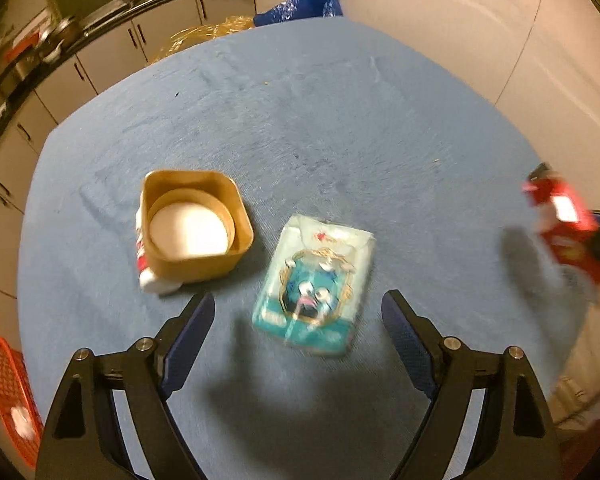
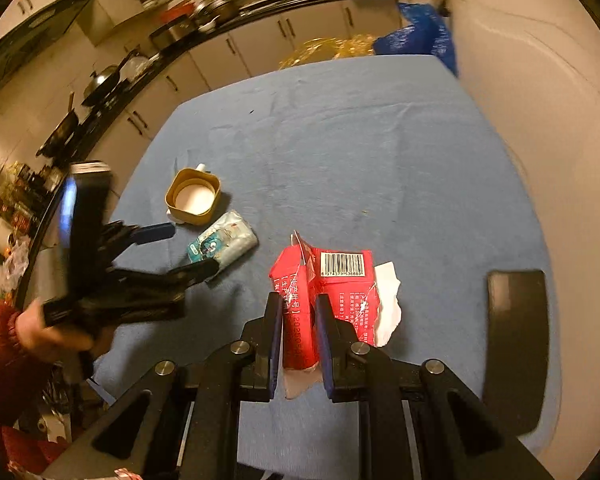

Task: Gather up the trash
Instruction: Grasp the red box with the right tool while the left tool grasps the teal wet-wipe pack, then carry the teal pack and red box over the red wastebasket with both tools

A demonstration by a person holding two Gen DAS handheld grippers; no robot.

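On the blue surface (image 1: 340, 128), the teal packet (image 1: 314, 284) is lying at the tan tub's (image 1: 198, 224) four o'clock, framed by the left gripper (image 1: 298, 312), fingers spread and touching nothing. The right gripper (image 2: 300, 312) is pinching the red carton (image 2: 324, 292), lifted clear.
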